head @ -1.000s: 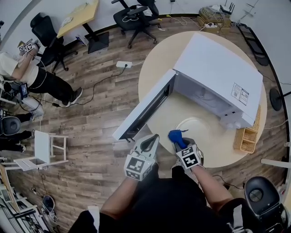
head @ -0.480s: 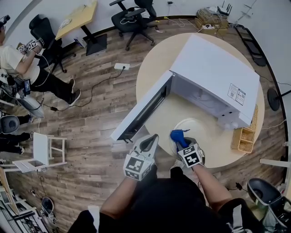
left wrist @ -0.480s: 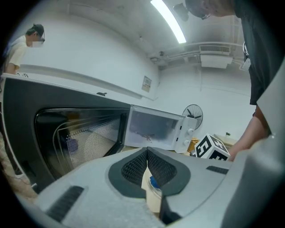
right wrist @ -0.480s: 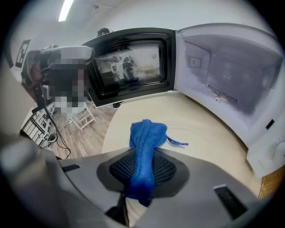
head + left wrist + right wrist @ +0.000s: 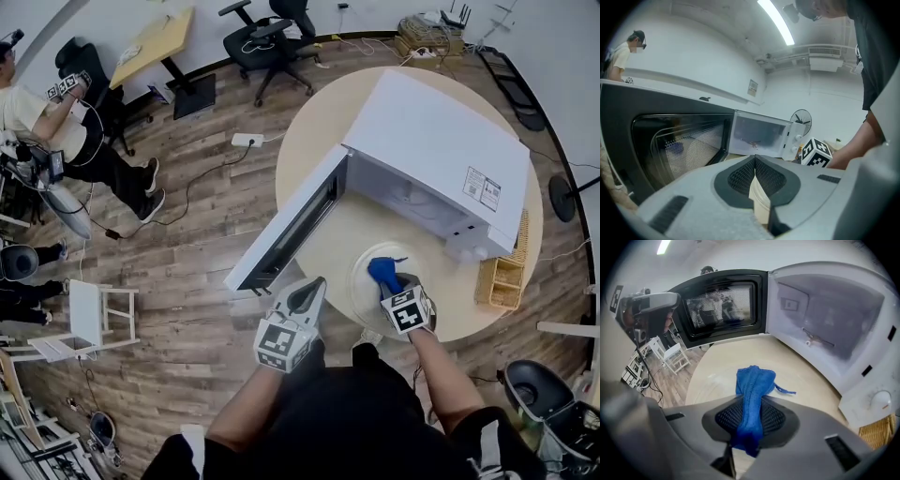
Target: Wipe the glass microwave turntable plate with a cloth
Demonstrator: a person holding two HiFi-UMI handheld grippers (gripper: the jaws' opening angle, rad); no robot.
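The clear glass turntable plate lies flat on the round beige table, in front of the open white microwave. My right gripper is shut on a blue cloth, which rests on the middle of the plate. In the right gripper view the cloth hangs out past the gripper's jaws onto the plate. My left gripper hangs shut and empty off the table's near edge, left of the plate. The left gripper points toward the microwave door.
The microwave door swings out left past the table's edge. A wicker basket stands at the table's right rim. A seated person, office chairs and a white chair are on the wooden floor to the left and behind.
My right gripper has carried the cloth from the plate's near-left rim to the right, onto its middle. The left gripper has stayed where it was.
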